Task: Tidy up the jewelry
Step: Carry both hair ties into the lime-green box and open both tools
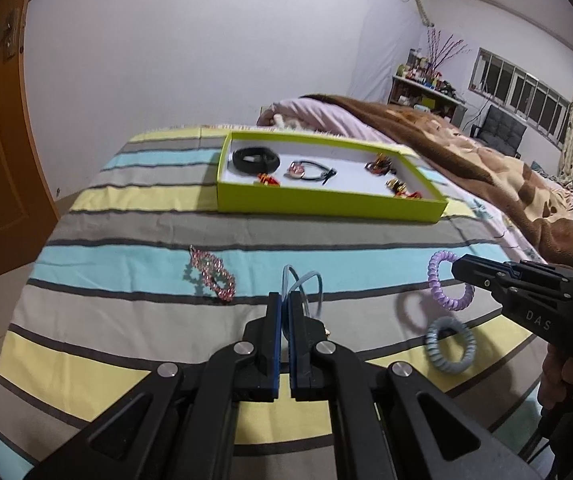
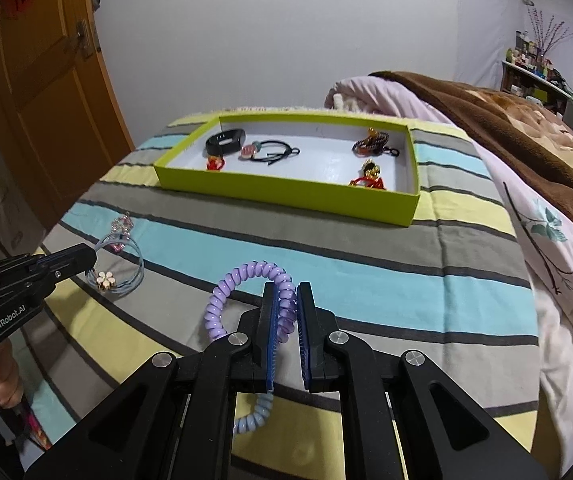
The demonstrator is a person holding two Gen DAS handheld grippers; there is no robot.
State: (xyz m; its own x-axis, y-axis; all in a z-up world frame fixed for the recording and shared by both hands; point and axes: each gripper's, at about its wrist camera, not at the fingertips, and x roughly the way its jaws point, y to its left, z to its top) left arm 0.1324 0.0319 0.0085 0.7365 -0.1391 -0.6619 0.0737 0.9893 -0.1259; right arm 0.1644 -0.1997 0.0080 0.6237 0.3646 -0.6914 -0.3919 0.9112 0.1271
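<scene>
Both views are dim with a cool, flat indoor cast. Soft shadows lie beneath the purple spiral hair tie (image 1: 448, 280) on the striped bedspread (image 1: 126, 256), so the light probably comes from overhead. Fisheye distortion bends the wooden door (image 2: 46, 120), and black vignetting fills the corners. Items inside the green box (image 2: 286, 194) look slightly soft.
</scene>
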